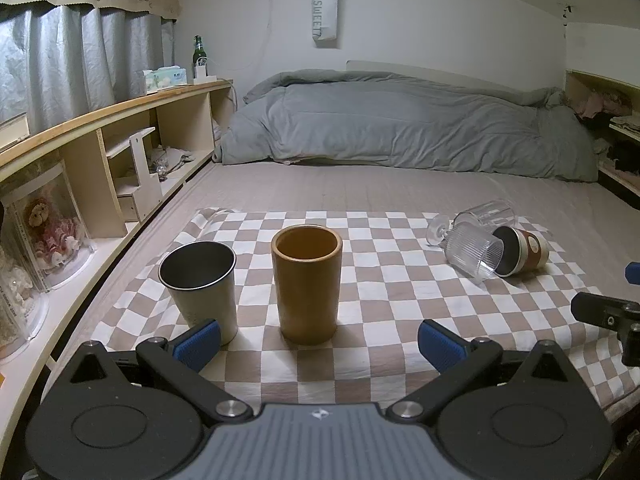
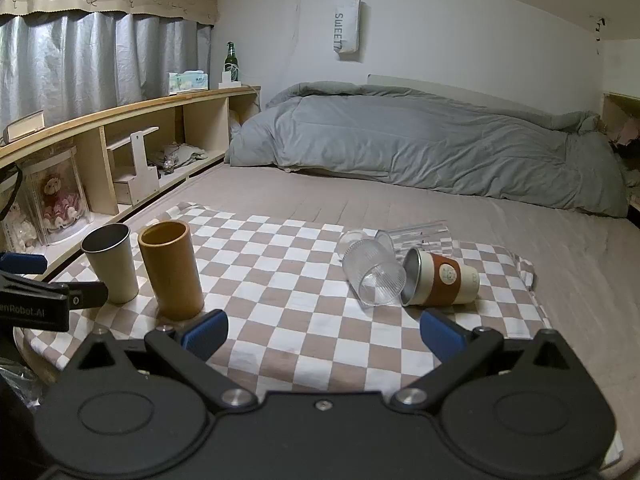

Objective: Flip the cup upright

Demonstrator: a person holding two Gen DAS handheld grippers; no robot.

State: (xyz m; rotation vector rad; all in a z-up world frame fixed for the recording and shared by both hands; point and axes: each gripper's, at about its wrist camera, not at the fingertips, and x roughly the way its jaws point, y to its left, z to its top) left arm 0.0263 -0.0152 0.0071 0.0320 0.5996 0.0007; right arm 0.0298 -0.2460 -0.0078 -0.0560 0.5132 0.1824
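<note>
On the checkered cloth (image 1: pixel 372 292) a steel cup (image 1: pixel 200 284) and a tan bamboo cup (image 1: pixel 307 284) stand upright. On their sides at the right lie a ribbed clear glass (image 1: pixel 472 252), a cream cup with a brown sleeve (image 1: pixel 524 254) and a clear glass (image 1: pixel 490 212) behind them. My left gripper (image 1: pixel 318 344) is open and empty, just in front of the bamboo cup. My right gripper (image 2: pixel 324 332) is open and empty, in front of the ribbed glass (image 2: pixel 374 276) and the sleeved cup (image 2: pixel 440 278). The steel cup (image 2: pixel 110 262) and bamboo cup (image 2: pixel 170 268) stand at its left.
The cloth (image 2: pixel 280 280) lies on a bed with a grey duvet (image 1: pixel 400 124) at the far end. A wooden shelf (image 1: pixel 112 152) with boxes and dolls runs along the left side. The left gripper's side (image 2: pixel 44 300) shows at the right view's left edge.
</note>
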